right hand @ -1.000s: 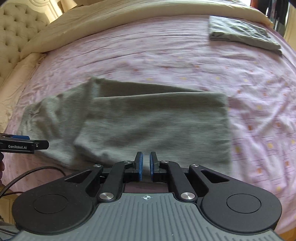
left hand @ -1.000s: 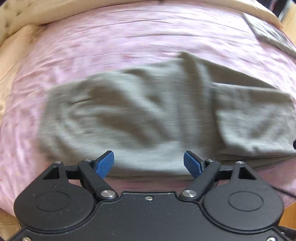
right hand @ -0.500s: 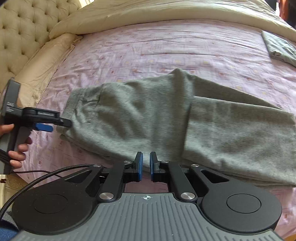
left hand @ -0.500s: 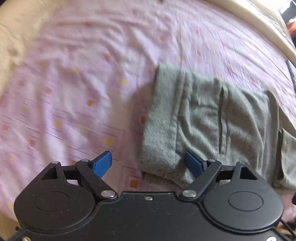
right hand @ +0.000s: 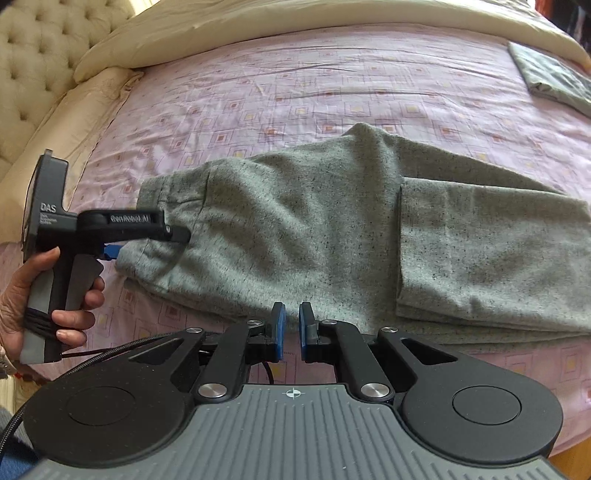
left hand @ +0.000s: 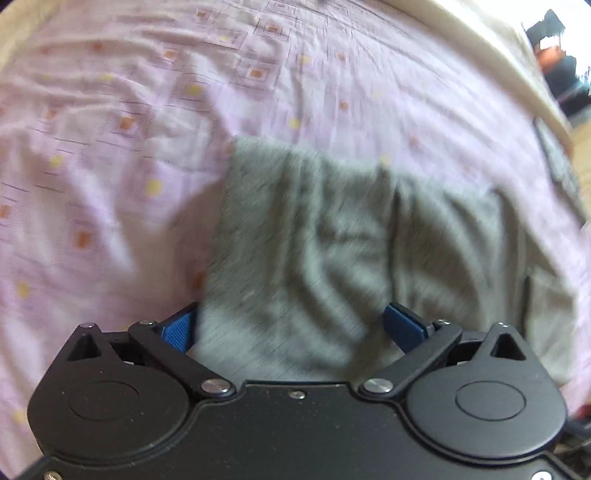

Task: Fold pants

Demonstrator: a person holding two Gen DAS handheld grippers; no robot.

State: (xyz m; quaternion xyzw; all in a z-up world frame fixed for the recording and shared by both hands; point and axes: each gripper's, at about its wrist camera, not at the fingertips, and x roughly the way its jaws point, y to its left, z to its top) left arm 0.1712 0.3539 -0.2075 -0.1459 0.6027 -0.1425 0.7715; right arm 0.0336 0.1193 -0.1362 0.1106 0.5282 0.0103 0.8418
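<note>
Grey pants [right hand: 314, 229] lie lengthwise across the bed [right hand: 332, 85], close to its near edge, on a lilac sheet printed with small squares. The leg ends are folded back over the garment toward the bed's right side, forming a doubled layer there; the waistband end points toward the headboard side.

Left gripper [left hand: 291, 328], held in a person's hand [right hand: 48, 295], is positioned at the waistband end. Its jaws have just been opening and now stand wide, with the waistband corner between the blue pads [left hand: 177, 330]; the pads straddle the cloth and do not press on it. The left wrist view is blurred, so finer contact cannot be confirmed.

Right gripper [right hand: 291, 332] sits at the near edge of the bed, just in front of the pants' midsection. Its fingers are nearly together with only a thin gap, and nothing is between them.

A cream quilt [right hand: 295, 22] runs along the far edge. A folded grey cloth [right hand: 554, 77] rests near the far right corner, well apart from the pants.
</note>
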